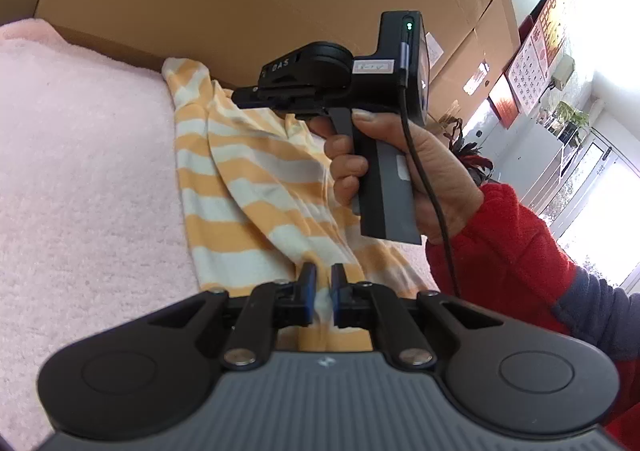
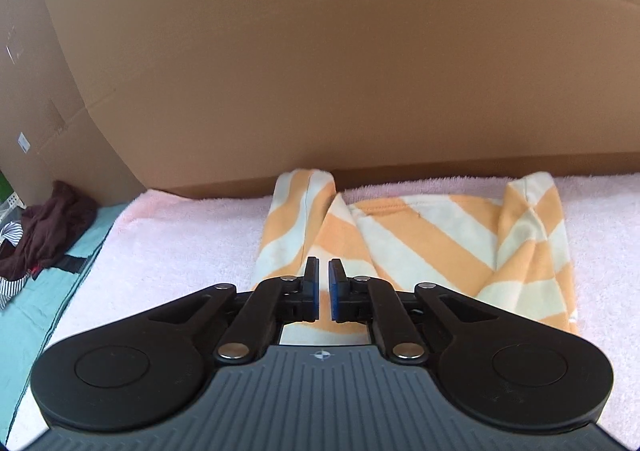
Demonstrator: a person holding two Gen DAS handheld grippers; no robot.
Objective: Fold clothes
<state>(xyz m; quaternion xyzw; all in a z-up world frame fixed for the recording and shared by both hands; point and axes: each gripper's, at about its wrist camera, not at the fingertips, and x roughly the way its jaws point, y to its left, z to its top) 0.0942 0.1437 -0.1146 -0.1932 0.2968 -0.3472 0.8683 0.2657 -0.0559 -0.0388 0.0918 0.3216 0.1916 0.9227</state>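
Note:
An orange-and-white striped garment (image 1: 248, 187) lies partly folded on a pink towel (image 1: 80, 171); it also shows in the right wrist view (image 2: 420, 247), both sleeves folded inward. My left gripper (image 1: 324, 275) hovers over its near edge, jaws nearly closed with a narrow gap, nothing visibly between them. My right gripper (image 2: 324, 271) sits above the garment's left part, jaws nearly closed, nothing clamped. In the left wrist view the right gripper's body, held by a hand (image 1: 400, 155) in a red sleeve, is above the garment's far side.
Large cardboard boxes (image 2: 320, 51) stand right behind the towel (image 2: 180, 243). A pile of dark and striped clothes (image 2: 40, 227) lies on a teal sheet (image 2: 36, 323) at the left. A calendar (image 1: 532, 67) and plants (image 1: 568, 115) are far right.

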